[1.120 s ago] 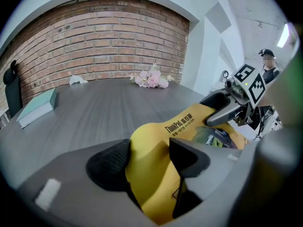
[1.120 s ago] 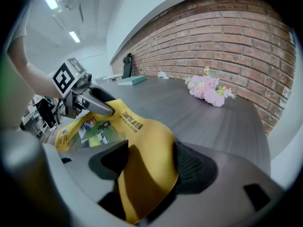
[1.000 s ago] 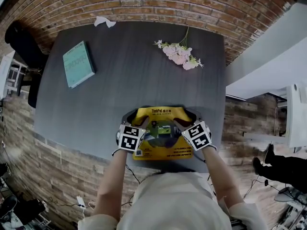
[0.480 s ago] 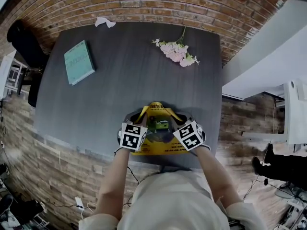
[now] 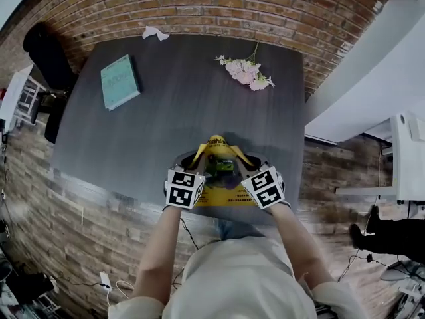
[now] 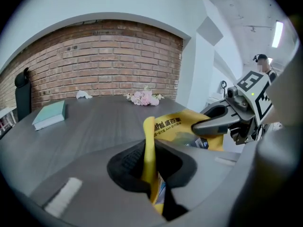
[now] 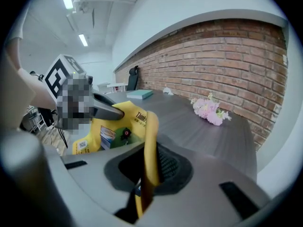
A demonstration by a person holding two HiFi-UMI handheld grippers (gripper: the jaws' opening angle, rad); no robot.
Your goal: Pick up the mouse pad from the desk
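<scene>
Biggest thing here is the dark grey desk (image 5: 179,111), pushed up against a brick wall (image 5: 219,5), with a black chair (image 5: 45,52) off its far left corner.

The yellow mouse pad (image 5: 216,145) is at the near edge of the desk, right in front of the person, and it's strung between the two grippers. It's bowed up into a hump in the middle, printed side facing the person.

The left gripper (image 5: 191,161) has its jaws squeezed tight on the pad's left edge. In the left gripper view the yellow edge (image 6: 149,141) stands upright, sandwiched between the pads. Same deal on the other side: the right gripper (image 5: 248,162) is clamped on the right edge, with the yellow strip (image 7: 150,141) pinched between its jaws. So the pad hangs between them, one side in each.

Smaller stuff, all well away from the pad: a teal book (image 5: 120,82) far left, pink flowers (image 5: 244,72) far right, and a crumpled white tissue (image 5: 155,33) at the back edge.
</scene>
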